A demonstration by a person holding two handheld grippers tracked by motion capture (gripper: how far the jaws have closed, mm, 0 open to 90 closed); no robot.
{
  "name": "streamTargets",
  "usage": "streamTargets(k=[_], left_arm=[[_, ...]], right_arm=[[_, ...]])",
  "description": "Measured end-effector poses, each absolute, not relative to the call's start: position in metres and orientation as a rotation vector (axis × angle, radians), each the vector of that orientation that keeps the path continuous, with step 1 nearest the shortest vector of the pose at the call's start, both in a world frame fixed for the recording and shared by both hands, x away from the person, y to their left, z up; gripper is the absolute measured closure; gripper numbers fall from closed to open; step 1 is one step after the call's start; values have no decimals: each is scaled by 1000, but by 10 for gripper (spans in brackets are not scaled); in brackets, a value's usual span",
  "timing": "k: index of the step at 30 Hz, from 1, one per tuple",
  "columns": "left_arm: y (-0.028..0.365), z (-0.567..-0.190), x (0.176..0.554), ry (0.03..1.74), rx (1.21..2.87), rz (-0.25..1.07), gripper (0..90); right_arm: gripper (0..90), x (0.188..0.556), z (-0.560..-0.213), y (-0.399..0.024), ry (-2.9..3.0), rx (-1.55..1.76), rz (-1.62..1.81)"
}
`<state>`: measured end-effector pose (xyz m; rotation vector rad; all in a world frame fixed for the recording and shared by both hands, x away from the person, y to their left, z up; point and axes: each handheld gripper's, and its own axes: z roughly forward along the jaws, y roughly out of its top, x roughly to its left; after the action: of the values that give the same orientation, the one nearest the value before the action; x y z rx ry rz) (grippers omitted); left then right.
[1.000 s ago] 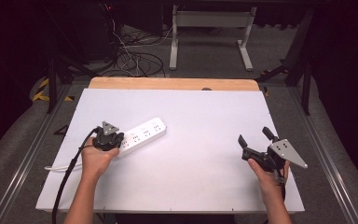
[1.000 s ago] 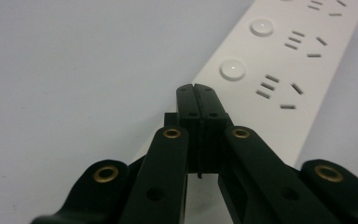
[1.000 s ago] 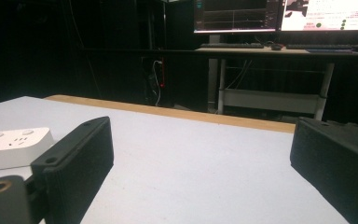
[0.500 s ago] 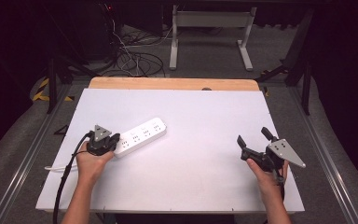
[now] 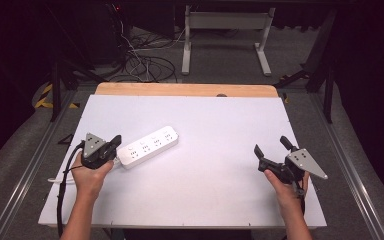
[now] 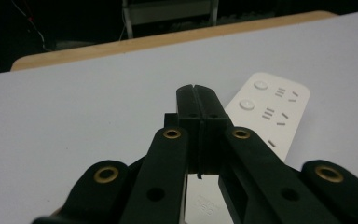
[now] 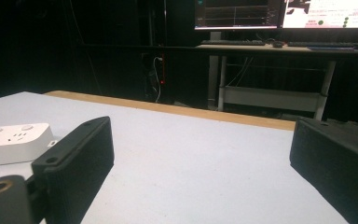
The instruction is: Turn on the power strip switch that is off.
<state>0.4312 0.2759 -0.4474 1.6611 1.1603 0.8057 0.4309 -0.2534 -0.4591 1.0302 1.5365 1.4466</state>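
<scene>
A white power strip [image 5: 148, 146] lies flat on the pale table top [image 5: 205, 190], left of centre, angled up to the right. My left gripper [image 5: 116, 142] sits just at the strip's left end, its jaws pressed together with nothing between them. In the left gripper view the shut left gripper [image 6: 196, 93] stands above the power strip [image 6: 270, 112], whose sockets and round buttons show to the right. My right gripper [image 5: 271, 145] rests low at the right side of the table, jaws wide apart and empty. In the right gripper view the power strip [image 7: 14, 142] lies far off to the left of the right gripper [image 7: 200, 154].
A wooden board edge [image 5: 185, 90] runs along the table's far side. The strip's white cable [image 5: 55, 179] trails off the left edge. Metal rails [image 5: 352, 175] flank the table. Floor cables [image 5: 145, 65] and a desk frame [image 5: 225, 22] lie beyond. Monitors [image 7: 284, 11] glow behind.
My left hand and its shut gripper have drawn back to the left, from over the strip's left end to just beside it. The right gripper has stayed where it was.
</scene>
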Motion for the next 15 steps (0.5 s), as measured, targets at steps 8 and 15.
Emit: streamTargets(k=[8, 15], left_arm=[[289, -436, 411, 1129, 1578, 878, 900], [303, -433, 391, 1115, 1487, 926, 893]], right_arm=[[69, 431, -459, -253, 1538, 1026, 1450], [71, 431, -459, -251, 1540, 1027, 1448]])
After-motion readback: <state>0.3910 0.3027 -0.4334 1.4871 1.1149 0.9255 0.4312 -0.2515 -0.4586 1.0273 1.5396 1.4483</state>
